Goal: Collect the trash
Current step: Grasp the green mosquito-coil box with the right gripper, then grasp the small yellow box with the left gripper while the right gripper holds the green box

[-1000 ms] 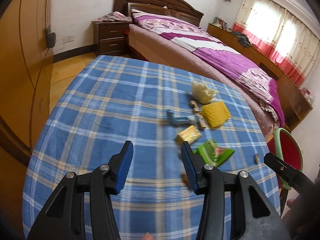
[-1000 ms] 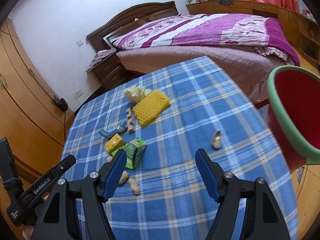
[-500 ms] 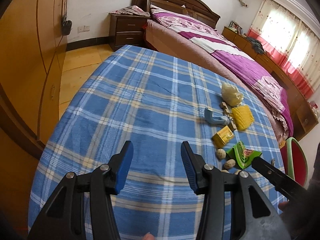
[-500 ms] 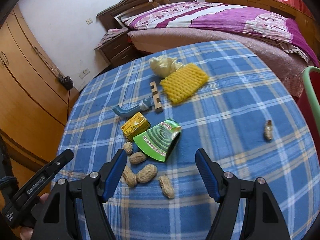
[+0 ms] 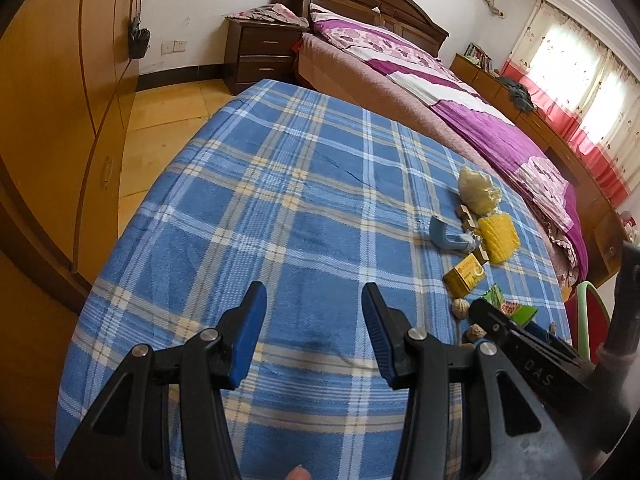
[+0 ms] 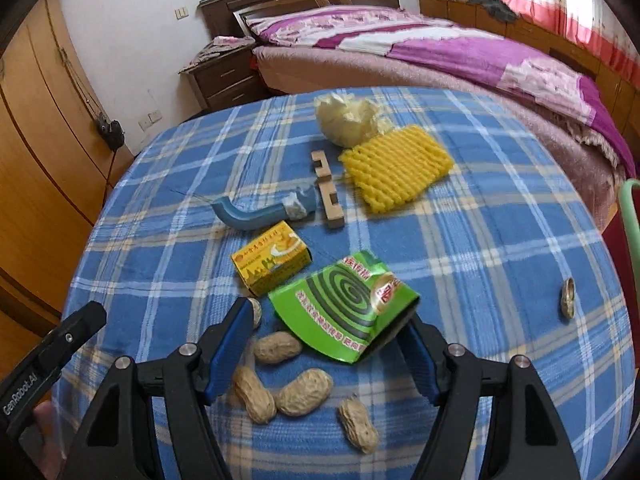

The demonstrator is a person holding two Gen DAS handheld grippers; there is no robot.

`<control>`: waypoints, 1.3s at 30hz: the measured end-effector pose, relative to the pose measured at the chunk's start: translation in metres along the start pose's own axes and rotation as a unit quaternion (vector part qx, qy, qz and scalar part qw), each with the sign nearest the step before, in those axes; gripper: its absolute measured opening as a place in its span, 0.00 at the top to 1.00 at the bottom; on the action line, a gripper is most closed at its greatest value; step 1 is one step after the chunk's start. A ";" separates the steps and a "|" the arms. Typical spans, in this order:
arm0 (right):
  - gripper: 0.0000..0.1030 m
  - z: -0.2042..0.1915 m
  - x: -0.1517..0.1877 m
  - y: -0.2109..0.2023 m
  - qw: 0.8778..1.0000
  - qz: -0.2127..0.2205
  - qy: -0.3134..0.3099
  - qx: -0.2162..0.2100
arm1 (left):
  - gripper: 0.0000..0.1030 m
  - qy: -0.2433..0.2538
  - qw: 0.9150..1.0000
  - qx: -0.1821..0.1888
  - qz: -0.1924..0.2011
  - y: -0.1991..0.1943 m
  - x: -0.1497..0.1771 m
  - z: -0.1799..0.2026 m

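Trash lies on a blue plaid table [image 6: 500, 264]. In the right wrist view I see a green mosquito-coil box [image 6: 346, 306], a small yellow box [image 6: 270, 262], several peanuts [image 6: 304, 392], a lone peanut [image 6: 567, 303], a yellow foam net [image 6: 394, 168], a crumpled pale bag [image 6: 348, 120], a blue curved piece [image 6: 260, 216] and a wooden piece [image 6: 327, 190]. My right gripper [image 6: 330, 350] is open, low over the peanuts and the green box's near edge. My left gripper [image 5: 314, 338] is open and empty over bare cloth, left of the trash [image 5: 466, 274].
A red bin with a green rim [image 5: 596, 312] stands past the table's right edge, also in the right wrist view [image 6: 630, 232]. A bed [image 6: 460, 52], a nightstand [image 5: 264, 54] and wooden wardrobes [image 5: 60, 120] surround the table.
My right gripper has moved forward and down toward the peanuts and green box, which now sit between its fingers. My left gripper has swung left, away from the trash. Both stay open.
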State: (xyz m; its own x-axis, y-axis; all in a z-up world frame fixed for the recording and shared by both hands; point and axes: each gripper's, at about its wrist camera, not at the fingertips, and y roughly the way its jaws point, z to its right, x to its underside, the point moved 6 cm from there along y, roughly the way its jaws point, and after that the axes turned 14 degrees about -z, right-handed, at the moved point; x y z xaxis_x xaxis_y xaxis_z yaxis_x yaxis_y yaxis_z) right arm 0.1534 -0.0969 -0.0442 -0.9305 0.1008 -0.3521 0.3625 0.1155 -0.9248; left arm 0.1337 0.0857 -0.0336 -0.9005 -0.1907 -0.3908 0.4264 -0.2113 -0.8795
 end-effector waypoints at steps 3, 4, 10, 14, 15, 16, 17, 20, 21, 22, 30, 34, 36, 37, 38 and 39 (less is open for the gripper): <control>0.37 -0.002 -0.002 0.000 1.000 0.000 0.002 -0.011 | 0.52 0.001 1.000 0.002 -0.001 0.000 0.000 0.000; 0.37 -0.002 -0.002 0.000 1.000 0.000 0.002 -0.011 | 0.52 0.002 1.000 0.002 -0.002 0.000 0.000 0.001; 0.38 0.002 -0.001 -0.002 0.999 0.002 0.012 -0.033 | 0.52 0.007 1.000 0.004 -0.003 -0.001 0.001 0.005; 0.39 0.012 0.002 -0.004 0.999 0.008 0.023 -0.038 | 0.52 0.009 1.000 0.006 -0.004 -0.001 0.001 0.008; 0.40 0.015 0.003 -0.006 0.999 0.009 0.027 -0.040 | 0.52 0.009 1.000 0.006 -0.004 -0.001 0.001 0.009; 0.40 0.019 0.003 -0.008 0.999 0.011 0.032 -0.043 | 0.52 0.011 1.000 0.007 -0.004 -0.001 0.000 0.011; 0.40 0.024 0.004 -0.012 0.998 0.014 0.037 -0.044 | 0.52 0.013 1.000 0.007 -0.004 -0.002 0.000 0.013; 0.40 0.035 0.005 -0.023 0.998 0.027 0.047 -0.043 | 0.52 0.023 1.000 0.011 -0.003 -0.001 -0.001 0.021; 0.40 0.039 0.005 -0.027 0.997 0.032 0.050 -0.044 | 0.52 0.026 1.000 0.012 -0.004 -0.001 0.000 0.025; 0.40 0.043 0.006 -0.033 0.997 0.037 0.054 -0.043 | 0.52 0.031 0.999 0.015 -0.004 -0.001 0.000 0.029; 0.40 0.074 0.013 -0.060 0.995 0.060 0.074 -0.040 | 0.52 0.108 0.994 0.031 -0.018 0.015 -0.004 0.077; 0.40 0.086 0.017 -0.067 0.994 0.063 0.085 -0.040 | 0.52 0.156 0.987 0.032 -0.030 0.030 -0.006 0.103; 0.40 0.092 0.018 -0.069 0.993 0.065 0.089 -0.040 | 0.52 0.167 0.985 0.034 -0.035 0.036 -0.008 0.112; 0.40 0.096 0.019 -0.071 0.993 0.066 0.093 -0.040 | 0.52 0.171 0.984 0.035 -0.034 0.038 -0.009 0.117; 0.40 0.098 0.019 -0.072 0.992 0.067 0.096 -0.040 | 0.52 0.177 0.983 0.035 -0.032 0.040 -0.011 0.121; 0.40 0.101 0.019 -0.072 0.992 0.068 0.099 -0.041 | 0.52 0.183 0.982 0.033 -0.031 0.043 -0.012 0.125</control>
State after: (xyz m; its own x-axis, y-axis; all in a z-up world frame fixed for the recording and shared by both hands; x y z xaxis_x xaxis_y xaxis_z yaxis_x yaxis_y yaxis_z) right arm 0.1039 -0.2032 0.0011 -0.8474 0.3124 -0.4292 0.4937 0.1665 -0.8536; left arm 0.1737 -0.0404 -0.0326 -0.8897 0.1803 -0.4193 0.3635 -0.2757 -0.8898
